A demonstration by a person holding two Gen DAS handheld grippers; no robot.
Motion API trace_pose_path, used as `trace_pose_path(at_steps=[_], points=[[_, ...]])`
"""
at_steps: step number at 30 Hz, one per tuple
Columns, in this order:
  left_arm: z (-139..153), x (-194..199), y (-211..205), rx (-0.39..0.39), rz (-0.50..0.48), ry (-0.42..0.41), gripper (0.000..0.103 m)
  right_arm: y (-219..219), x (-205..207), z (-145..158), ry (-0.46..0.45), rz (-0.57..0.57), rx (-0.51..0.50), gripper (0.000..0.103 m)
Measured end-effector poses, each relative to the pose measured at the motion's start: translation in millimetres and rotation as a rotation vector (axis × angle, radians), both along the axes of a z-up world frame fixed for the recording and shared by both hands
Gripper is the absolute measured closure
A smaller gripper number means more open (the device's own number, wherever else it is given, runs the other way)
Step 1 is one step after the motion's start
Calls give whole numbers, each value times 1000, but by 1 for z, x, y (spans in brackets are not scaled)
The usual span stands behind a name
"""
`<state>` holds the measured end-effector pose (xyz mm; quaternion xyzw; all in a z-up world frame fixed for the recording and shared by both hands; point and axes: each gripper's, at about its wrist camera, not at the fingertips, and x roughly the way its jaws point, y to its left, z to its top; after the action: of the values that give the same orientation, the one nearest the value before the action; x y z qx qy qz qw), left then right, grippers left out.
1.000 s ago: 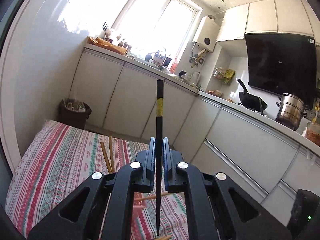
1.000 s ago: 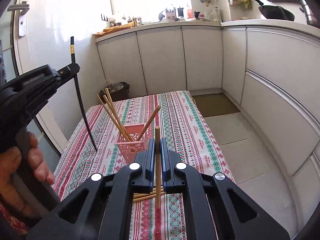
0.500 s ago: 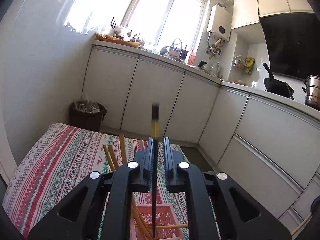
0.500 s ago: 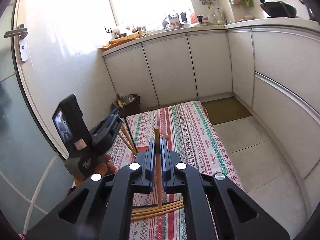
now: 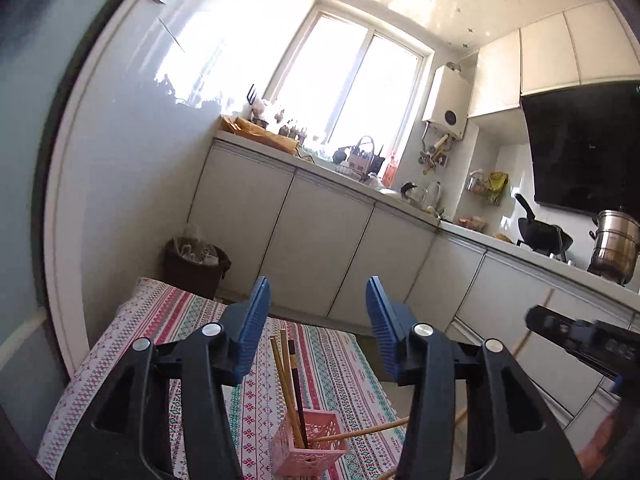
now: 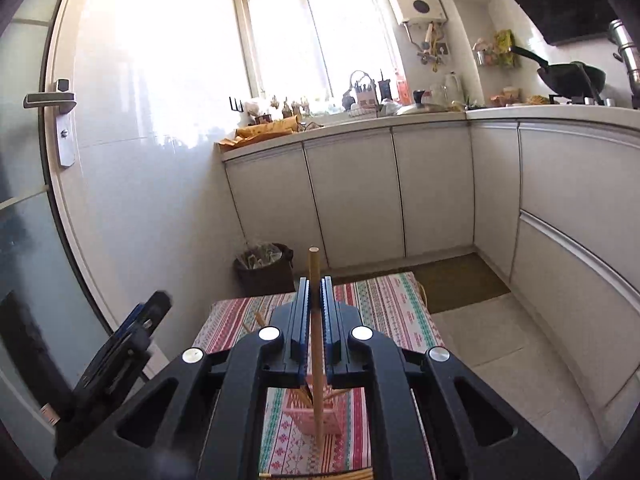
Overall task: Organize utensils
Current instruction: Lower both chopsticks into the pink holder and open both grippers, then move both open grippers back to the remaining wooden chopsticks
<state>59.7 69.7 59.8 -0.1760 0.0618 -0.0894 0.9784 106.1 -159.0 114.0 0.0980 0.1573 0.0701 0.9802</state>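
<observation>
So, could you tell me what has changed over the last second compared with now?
The left gripper opened and let go of the black chopstick, which now stands in the pink basket with the wooden ones. The right gripper moved in over the basket and stays shut on its wooden chopstick.

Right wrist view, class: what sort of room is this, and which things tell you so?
Most likely a home kitchen. A counter runs over white cupboards, a black wok sits on the cooker, and a steel pot stands beside it in the left wrist view.
</observation>
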Motion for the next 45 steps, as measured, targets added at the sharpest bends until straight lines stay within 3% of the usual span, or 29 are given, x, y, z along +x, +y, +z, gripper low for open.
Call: trace_pose_path(at_steps=[5, 9, 15, 16, 18, 22, 24, 30, 39, 42, 45], points=[[11, -23, 18, -4, 25, -38, 51, 13, 39, 8, -46, -19, 2, 97], [8, -20, 33, -34, 39, -33, 51, 28, 62, -4, -64, -23, -17, 97], [-7, -7, 39, -20, 55, 41, 51, 38, 83, -44, 63, -24, -6, 95], [-7, -7, 40, -16, 58, 46, 51, 39, 82, -46, 70, -25, -12, 92], [-8, -7, 40, -10, 54, 54, 49, 40, 77, -46, 74, -24, -20, 72], [-10, -5, 31, 33, 34, 103, 42, 38, 62, -41, 95, -38, -33, 65], [-12, -4, 22, 69, 9, 129, 42, 35, 53, -40, 117, -44, -41, 53], [-18, -9, 5, 133, -34, 162, 31, 22, 26, -47, 161, -65, -54, 32], [-35, -12, -12, 195, -79, 231, 16, 8, 7, -71, 240, -73, -41, 12], [-40, -11, -19, 229, -104, 263, 9, 3, 3, -78, 264, -78, -40, 8], [-48, -8, -26, 278, -163, 304, 7, -4, -2, -84, 295, -86, -29, 7]])
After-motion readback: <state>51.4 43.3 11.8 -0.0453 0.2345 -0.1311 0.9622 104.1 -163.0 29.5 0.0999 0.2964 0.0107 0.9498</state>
